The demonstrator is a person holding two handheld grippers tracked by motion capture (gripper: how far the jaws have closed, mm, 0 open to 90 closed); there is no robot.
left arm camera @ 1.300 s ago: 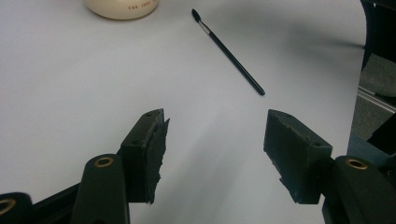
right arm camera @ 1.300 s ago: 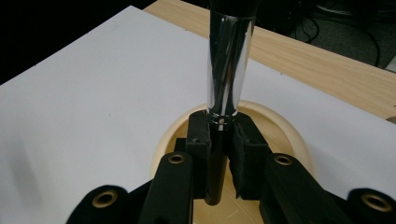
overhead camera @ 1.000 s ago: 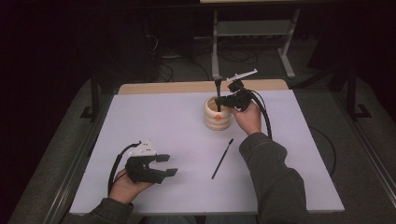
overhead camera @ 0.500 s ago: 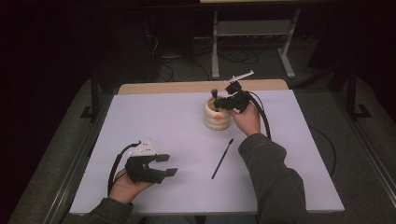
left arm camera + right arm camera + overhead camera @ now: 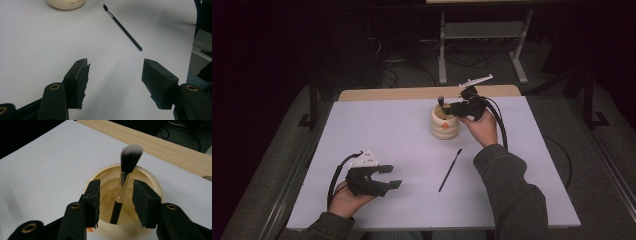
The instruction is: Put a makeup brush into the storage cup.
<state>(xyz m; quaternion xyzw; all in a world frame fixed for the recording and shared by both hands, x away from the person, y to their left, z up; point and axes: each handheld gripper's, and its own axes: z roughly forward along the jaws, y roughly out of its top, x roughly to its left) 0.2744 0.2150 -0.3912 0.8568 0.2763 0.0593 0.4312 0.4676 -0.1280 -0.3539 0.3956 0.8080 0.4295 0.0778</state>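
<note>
On the left side of the white desk (image 5: 412, 135), the left tongs (image 5: 390, 176) rest low in the person's hand near the front edge, their 2 jaws standing well apart with nothing between them; in the left gripper view they frame bare desk surface. To the right of them, a thin black brush (image 5: 450, 170) lies flat on the desk, slanted, well apart from both hands; in the left gripper view it (image 5: 123, 28) lies beyond the jaws, its tip pointing toward the cream pot (image 5: 65, 3).

Farther back, near the middle of the desk, the cream pot (image 5: 444, 127) stands upright. A fluffy makeup brush (image 5: 124, 179) stands in it, handle down, leaning on the pot's inside, its white-tipped bristles rising above the rim. The right tongs (image 5: 451, 106) hover just over the pot; their jaws have just been opening, and now flank the brush's ferrule on both sides without pressing it, a gap showing on each side.
</note>
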